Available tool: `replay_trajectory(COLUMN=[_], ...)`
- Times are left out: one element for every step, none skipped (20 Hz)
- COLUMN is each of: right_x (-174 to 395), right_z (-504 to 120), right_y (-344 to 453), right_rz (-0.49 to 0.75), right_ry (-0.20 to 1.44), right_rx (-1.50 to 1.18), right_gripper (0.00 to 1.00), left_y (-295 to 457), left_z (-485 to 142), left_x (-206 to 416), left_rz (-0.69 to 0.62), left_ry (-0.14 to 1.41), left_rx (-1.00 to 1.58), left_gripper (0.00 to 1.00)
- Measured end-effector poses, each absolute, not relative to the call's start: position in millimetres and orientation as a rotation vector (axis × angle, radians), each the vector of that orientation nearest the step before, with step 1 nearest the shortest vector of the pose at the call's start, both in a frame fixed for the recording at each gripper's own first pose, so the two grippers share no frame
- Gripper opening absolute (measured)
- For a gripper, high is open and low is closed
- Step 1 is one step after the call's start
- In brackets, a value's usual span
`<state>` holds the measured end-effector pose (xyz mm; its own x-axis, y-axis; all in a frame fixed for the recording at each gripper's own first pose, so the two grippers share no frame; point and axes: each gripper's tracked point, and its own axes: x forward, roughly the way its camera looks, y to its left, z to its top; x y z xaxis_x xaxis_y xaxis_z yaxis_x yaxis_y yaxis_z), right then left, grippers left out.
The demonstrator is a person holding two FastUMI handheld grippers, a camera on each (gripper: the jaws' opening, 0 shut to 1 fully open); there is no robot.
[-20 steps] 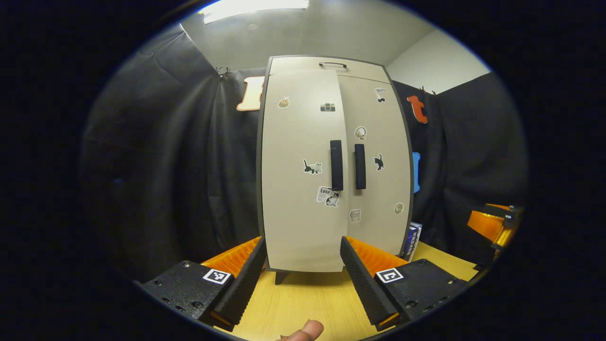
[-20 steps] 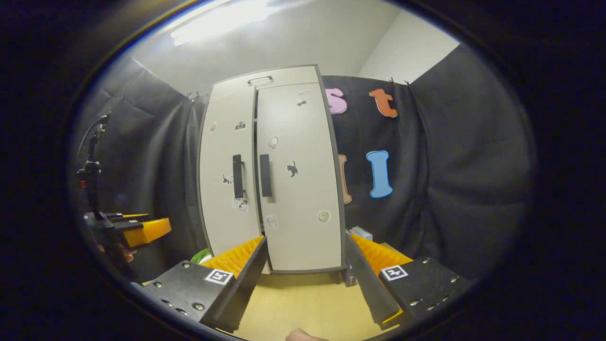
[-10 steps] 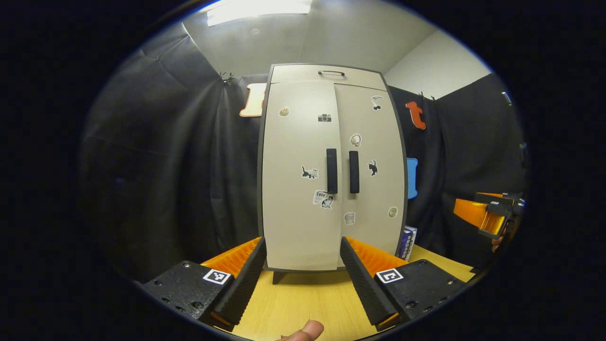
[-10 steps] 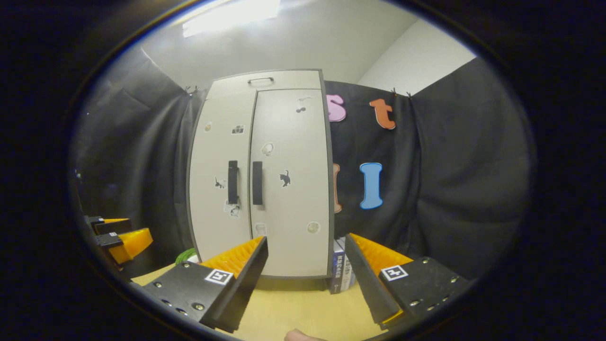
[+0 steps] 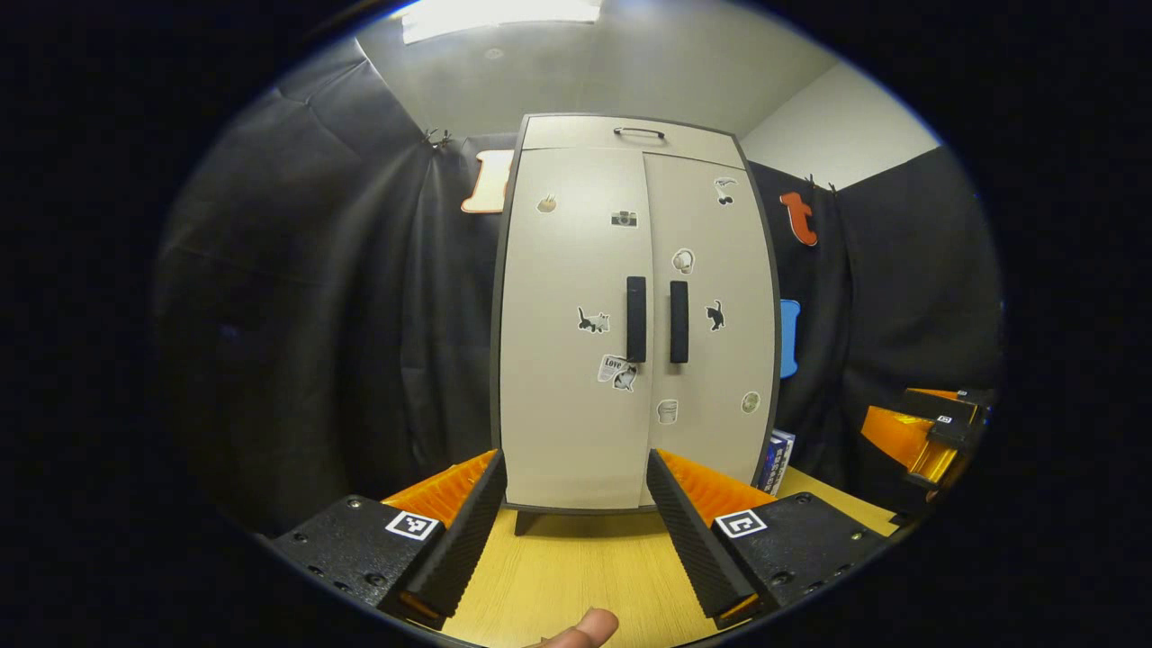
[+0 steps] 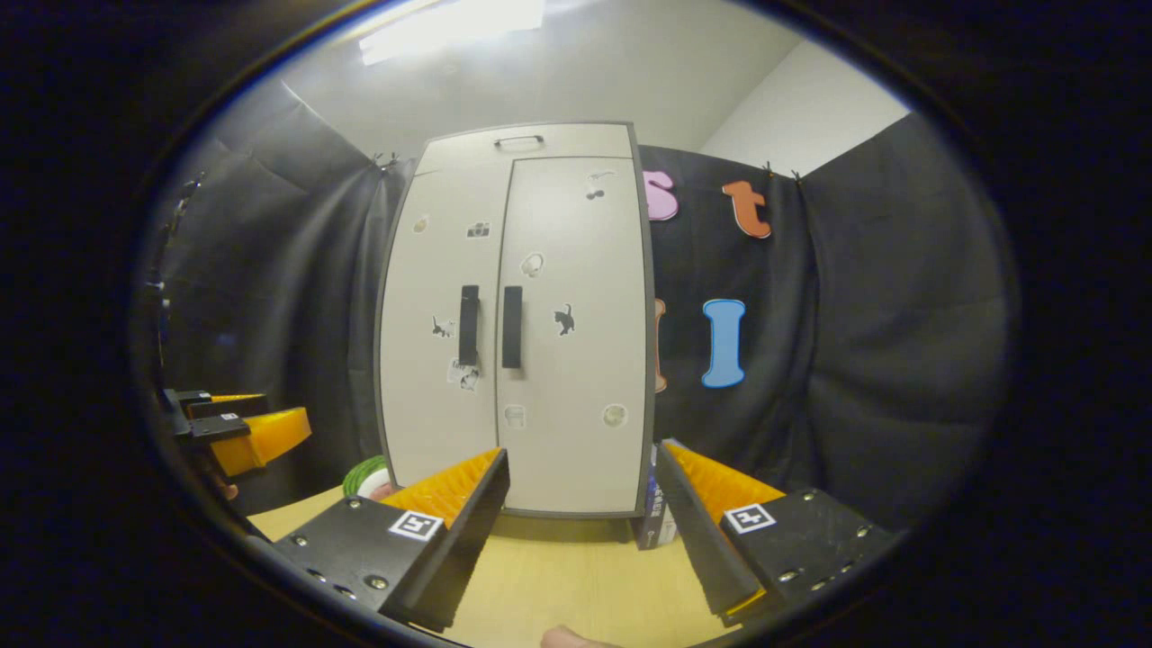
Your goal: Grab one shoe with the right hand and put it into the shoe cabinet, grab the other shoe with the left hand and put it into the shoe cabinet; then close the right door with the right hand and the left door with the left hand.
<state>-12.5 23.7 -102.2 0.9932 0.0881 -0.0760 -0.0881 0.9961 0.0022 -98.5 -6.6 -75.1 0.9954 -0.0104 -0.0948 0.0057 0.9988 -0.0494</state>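
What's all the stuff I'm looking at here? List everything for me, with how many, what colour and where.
shoe cabinet: one, beige with a dark frame, standing on the table, both doors shut
door handles: two, black, upright, side by side at the middle seam
top handle: one, dark, on the cabinet's top panel
stickers: several, mostly black and white, on both doors
table: one, light wood, under the cabinet
books: a few, blue and white, upright beside the cabinet's right side
green object: one, by the cabinet's left foot; too hidden to name
left gripper: one, black and orange, open, empty
right gripper: one, black and orange, open, empty
fingertip: one, bottom edge of left gripper view
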Motion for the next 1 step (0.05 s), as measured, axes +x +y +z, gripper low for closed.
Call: replay_trajectory(right_x=[-13.7], right_z=[-100.0], right_y=[22.2], right_rz=[0.084], right_ry=[0.073], right_rx=[0.007], right_gripper=[0.98], left_y=[-7.2], left_z=[-75.0], left_x=[-98.7], left_rz=[-0.008], left_ry=[0.095], left_rx=[-0.047], left_gripper=[0.96])
